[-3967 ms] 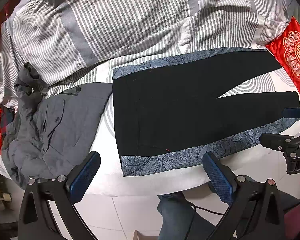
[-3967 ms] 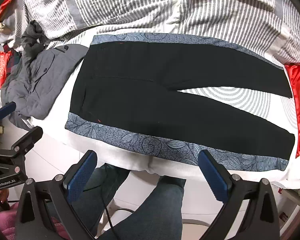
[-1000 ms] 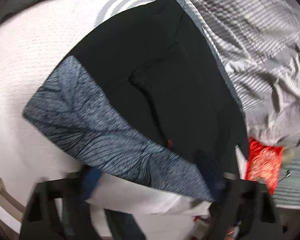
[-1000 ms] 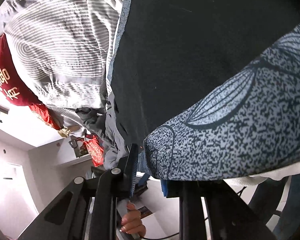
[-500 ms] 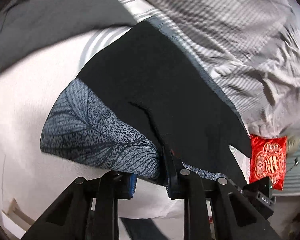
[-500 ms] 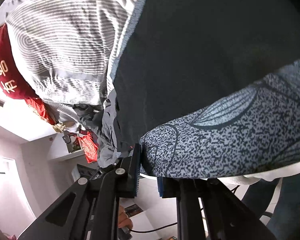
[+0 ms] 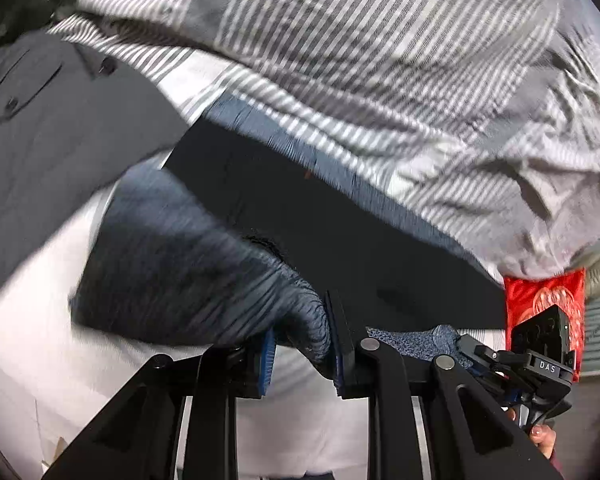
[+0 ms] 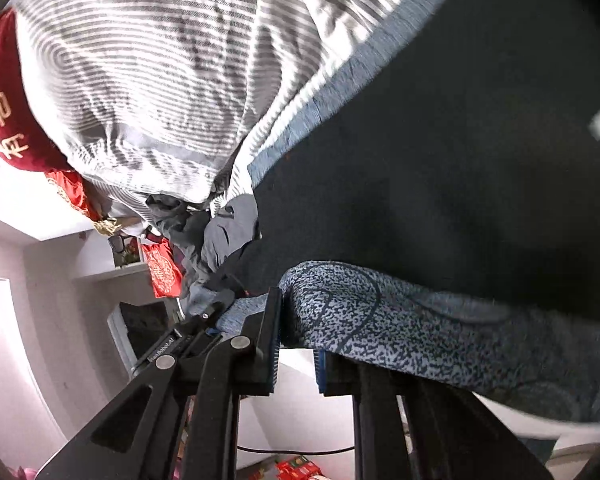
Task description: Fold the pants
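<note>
I'm seeing the pants (image 7: 340, 232) spread lengthwise across the bed, black with a blue-grey leaf-patterned band down each outer side. Their near patterned edge (image 8: 420, 320) is lifted off the bed and curled upward over the black cloth, bunched at both ends; the far edge lies flat.

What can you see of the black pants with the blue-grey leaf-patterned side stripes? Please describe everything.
The black pants with blue-grey leaf-patterned side stripes look like soft knit fabric. They lie on the white bed sheet, below the grey striped duvet. The near stripe edge is lifted and curled over. The left gripper and the right gripper are both shut on that edge. The picture is motion-blurred.
</note>
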Motion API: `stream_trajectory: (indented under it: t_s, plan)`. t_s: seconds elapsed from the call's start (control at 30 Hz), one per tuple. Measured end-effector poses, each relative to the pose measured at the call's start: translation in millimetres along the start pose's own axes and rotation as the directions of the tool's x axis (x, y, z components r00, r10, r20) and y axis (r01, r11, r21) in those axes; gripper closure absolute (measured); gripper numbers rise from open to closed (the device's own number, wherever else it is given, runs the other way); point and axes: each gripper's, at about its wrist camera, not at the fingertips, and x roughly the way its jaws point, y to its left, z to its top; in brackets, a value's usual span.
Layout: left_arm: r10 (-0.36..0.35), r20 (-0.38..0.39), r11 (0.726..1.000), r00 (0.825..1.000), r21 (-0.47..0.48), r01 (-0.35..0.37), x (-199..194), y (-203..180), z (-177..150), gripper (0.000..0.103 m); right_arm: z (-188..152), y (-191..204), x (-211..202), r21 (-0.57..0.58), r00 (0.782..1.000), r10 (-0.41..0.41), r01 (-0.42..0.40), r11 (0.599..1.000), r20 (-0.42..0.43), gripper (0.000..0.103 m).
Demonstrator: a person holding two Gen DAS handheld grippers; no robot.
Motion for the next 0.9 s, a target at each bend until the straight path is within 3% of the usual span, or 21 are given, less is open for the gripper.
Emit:
stream_trajectory:
  t_s: [0.37,0.5,0.63,0.67,0.7,0.73,0.77,0.83,0.9]
  plan:
    - [0.130,0.005,0.991,0.991,0.005,-0.130,85.6,-23.8,84.6,0.079,132.6,-15.8,50.2,0.024,0.987,-0.073,0.077,0.997,-0.145,0.088]
    - [0.209,0.008,0.978,0.978,0.030,-0.209,111.3,-26.0,92.3,0.069,158.0,-30.7,70.2,0.023,0.978,-0.107,0.113,0.993,-0.179,0.087]
    - [0.238,0.010,0.970,0.971,0.042,-0.238,118.6,-29.2,96.9,0.068,170.6,-36.3,78.7,0.013,0.971,-0.131,0.136,0.991,-0.202,0.086]
    - [0.244,0.011,0.969,0.970,0.047,-0.244,116.3,-31.6,96.7,0.062,171.7,-34.9,78.0,0.007,0.969,-0.135,0.139,0.990,-0.205,0.083]
    - [0.256,0.017,0.965,0.967,0.053,-0.256,112.5,-34.8,96.8,0.045,170.9,-31.4,77.4,-0.009,0.967,-0.145,0.147,0.989,-0.207,0.080]
    - [0.274,0.046,0.959,0.961,0.064,-0.277,104.2,-39.1,96.7,0.038,171.2,-26.7,76.1,-0.028,0.966,-0.157,0.154,0.988,-0.207,0.070]
    - [0.287,0.080,0.953,0.955,0.075,-0.292,95.6,-43.9,97.1,0.034,171.9,-19.1,73.8,-0.059,0.966,-0.165,0.156,0.986,-0.200,0.055]
    - [0.278,0.115,0.952,0.954,0.098,-0.290,79.9,-52.0,98.6,0.034,172.3,-4.3,68.3,-0.111,0.969,-0.163,0.145,0.983,-0.185,0.038]
    - [0.286,0.123,0.948,0.950,0.108,-0.299,72.1,-55.2,99.3,0.034,172.1,11.0,58.6,-0.159,0.973,-0.173,0.149,0.976,-0.151,0.036]
